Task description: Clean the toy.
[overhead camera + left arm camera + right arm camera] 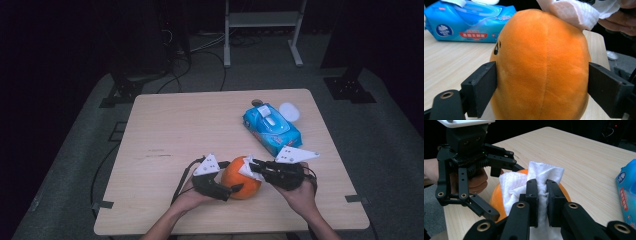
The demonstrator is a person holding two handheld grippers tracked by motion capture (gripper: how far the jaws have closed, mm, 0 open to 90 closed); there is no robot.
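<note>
An orange plush toy (240,186) stands on the wooden table (175,130) near its front edge. My left gripper (231,177) is shut on it from the left. In the left gripper view the two black pads (482,87) press on the sides of the toy (541,70). My right gripper (252,167) comes in from the right, shut on a folded white wipe (246,167). The wipe (544,173) sticks up between the right gripper's jaws (542,192) and lies against the top of the toy (496,200). The left gripper (495,193) shows behind it.
A blue pack of wet wipes (271,127) with its flap raised lies behind the toy at the right. A small white round thing (289,111) sits by it near the back right corner. Dark floor, cables and stands surround the table.
</note>
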